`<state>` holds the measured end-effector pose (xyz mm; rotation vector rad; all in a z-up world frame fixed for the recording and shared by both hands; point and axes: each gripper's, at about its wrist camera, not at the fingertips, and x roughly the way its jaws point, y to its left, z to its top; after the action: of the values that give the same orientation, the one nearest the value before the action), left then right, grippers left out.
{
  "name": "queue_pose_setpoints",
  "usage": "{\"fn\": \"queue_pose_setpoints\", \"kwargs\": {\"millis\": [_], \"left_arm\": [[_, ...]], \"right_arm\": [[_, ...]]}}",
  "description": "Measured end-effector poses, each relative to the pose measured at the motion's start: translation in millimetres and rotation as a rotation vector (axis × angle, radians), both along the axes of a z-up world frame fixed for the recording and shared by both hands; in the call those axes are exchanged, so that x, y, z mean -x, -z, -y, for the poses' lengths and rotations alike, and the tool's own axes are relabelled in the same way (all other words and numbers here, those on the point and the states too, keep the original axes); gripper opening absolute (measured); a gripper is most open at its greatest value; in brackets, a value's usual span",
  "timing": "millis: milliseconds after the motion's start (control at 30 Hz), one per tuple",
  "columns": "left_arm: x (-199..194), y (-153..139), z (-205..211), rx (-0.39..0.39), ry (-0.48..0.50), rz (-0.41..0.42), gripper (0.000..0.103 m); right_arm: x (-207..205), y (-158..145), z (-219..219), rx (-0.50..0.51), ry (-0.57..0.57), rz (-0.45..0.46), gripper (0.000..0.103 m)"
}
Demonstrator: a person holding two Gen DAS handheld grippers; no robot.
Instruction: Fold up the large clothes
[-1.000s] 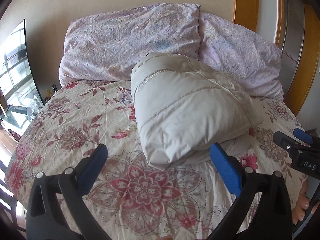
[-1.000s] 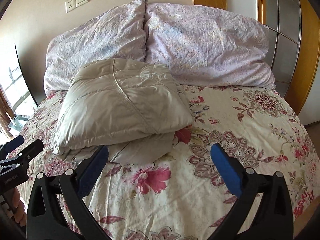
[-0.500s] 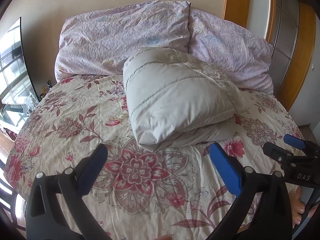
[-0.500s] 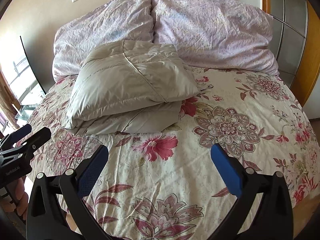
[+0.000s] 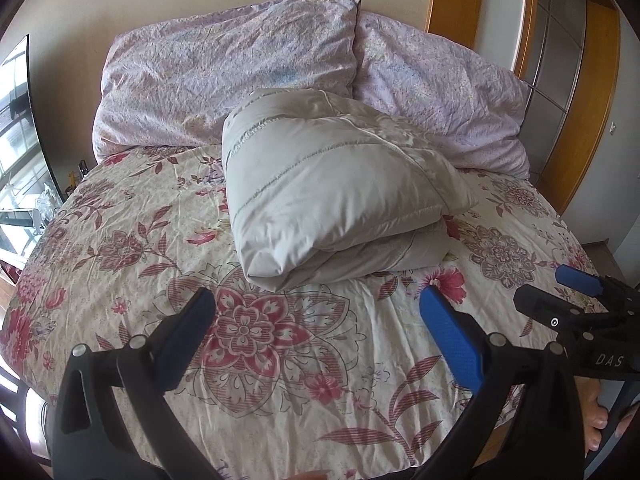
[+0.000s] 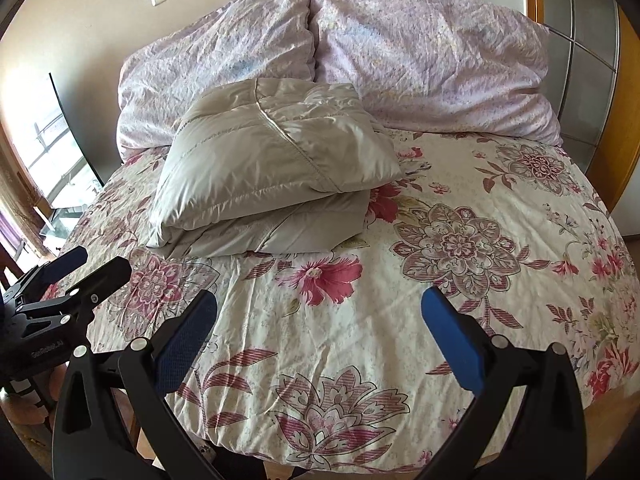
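Both my claws, left & right, spread w/ nothing held; puffy jacket folded on bed, top half may spring open.

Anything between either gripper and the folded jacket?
Nothing visible. The left gripper and right gripper are both open, short of the jacket, with only bare floral bedspread between. The pillows lie behind the jacket, out of the way.
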<state>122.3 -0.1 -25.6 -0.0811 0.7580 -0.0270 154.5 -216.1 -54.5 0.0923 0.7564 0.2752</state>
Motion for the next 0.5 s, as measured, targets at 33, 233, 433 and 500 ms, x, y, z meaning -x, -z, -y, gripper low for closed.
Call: {"fn": "queue_pose_setpoints", "kwargs": {"millis": [33,233,433,500], "left_arm": [[0.1,0.0,0.5,-0.001,0.0,0.0,0.101],[2.0,-0.8,1.2,0.009,0.002,0.0,0.101],[4.6,-2.5,0.4,0.015,-0.005,0.002,0.101],[4.8,-2.6,0.3,0.017,-0.003,0.0,0.101]], "right_arm": [[0.6,0.1,0.5,-0.002,-0.001,-0.002,0.102],[3.4,-0.4,2.6,-0.008,-0.004,-0.011,0.102],[7.8,-4.7,5.8,-0.019,-0.011,-0.011,0.102],[8.4,-5.5,6.5,-0.023,-0.012,-0.011,0.102]]}}
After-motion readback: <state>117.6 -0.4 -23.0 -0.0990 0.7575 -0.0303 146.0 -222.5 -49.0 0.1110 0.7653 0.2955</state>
